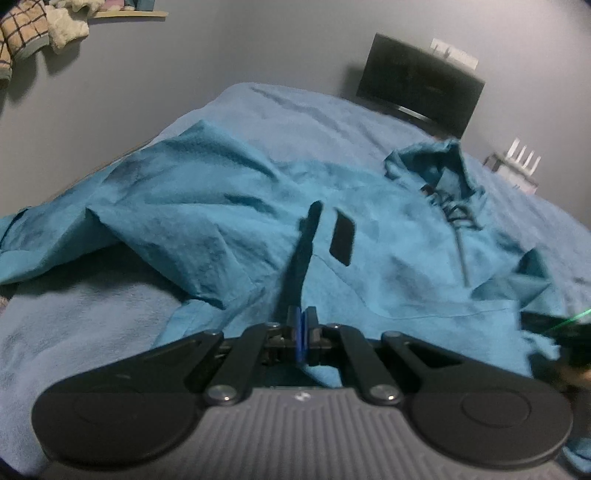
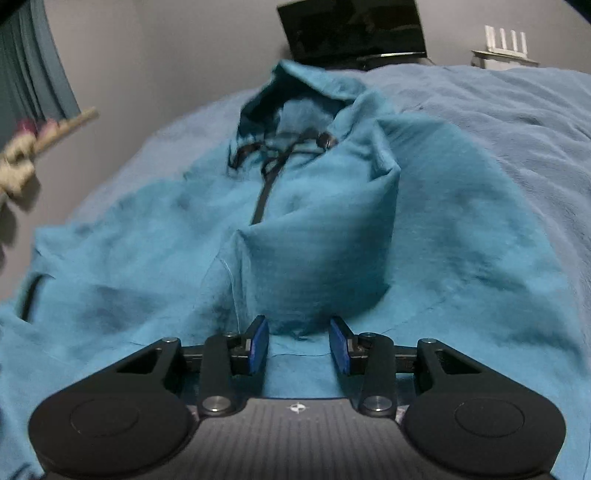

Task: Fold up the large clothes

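Observation:
A large teal hooded jacket (image 1: 236,206) lies spread on a blue bedspread (image 1: 66,332), its hood (image 1: 436,162) to the far right and a sleeve folded across the body. My left gripper (image 1: 303,332) is shut, its blue pads pressed together just above the jacket's lower edge; I cannot tell whether cloth is pinched. In the right wrist view the jacket (image 2: 325,236) lies with its hood (image 2: 295,107) far ahead and a sleeve folded inward. My right gripper (image 2: 299,343) is open, its fingers either side of the folded sleeve's end, low over the cloth.
A dark monitor (image 1: 421,81) stands past the bed against the grey wall, with a white router (image 1: 517,162) to its right. A shelf with plush items (image 1: 44,26) hangs at upper left. A curtain (image 2: 33,66) hangs at the left in the right wrist view.

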